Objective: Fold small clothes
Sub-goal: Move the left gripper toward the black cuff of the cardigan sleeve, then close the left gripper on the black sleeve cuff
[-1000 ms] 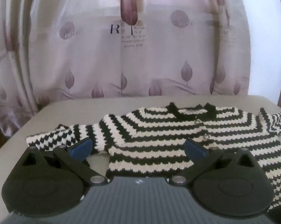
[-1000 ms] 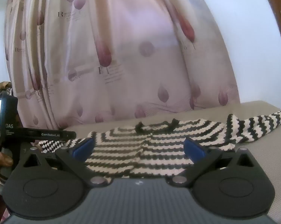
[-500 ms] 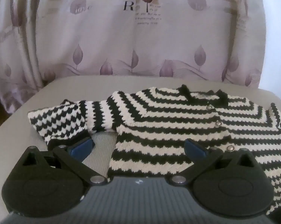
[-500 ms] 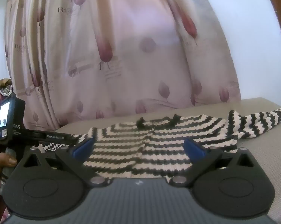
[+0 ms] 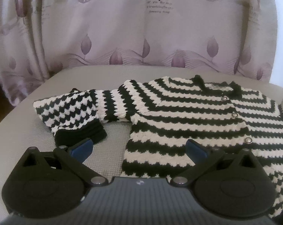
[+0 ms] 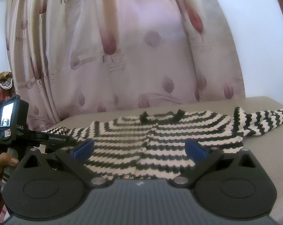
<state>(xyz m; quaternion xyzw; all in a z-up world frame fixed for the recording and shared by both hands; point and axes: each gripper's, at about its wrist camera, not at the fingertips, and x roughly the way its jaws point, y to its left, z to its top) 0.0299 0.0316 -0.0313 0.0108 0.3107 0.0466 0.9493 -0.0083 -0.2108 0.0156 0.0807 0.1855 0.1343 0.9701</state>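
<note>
A pale curtain (image 5: 141, 37) printed with purple leaves hangs behind the grey table (image 5: 85, 78); daylight glows through it beside a white wall (image 6: 254, 28).

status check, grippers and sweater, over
Left gripper open, low by the sleeve cuff. Right gripper open, empty. Striped sweater flat, unfolded. Nothing in the way.

Your cardigan (image 5: 188, 116) lies flat on the table (image 5: 38, 131), collar toward the far edge where the curtain (image 5: 141, 37) hangs behind it. One sleeve (image 5: 70, 110) reaches toward the table's left edge, the other sleeve (image 6: 263, 120) toward its right edge. Your left gripper (image 5: 139, 148) sits at the near edge, between the left sleeve and the cardigan's hem.
</note>
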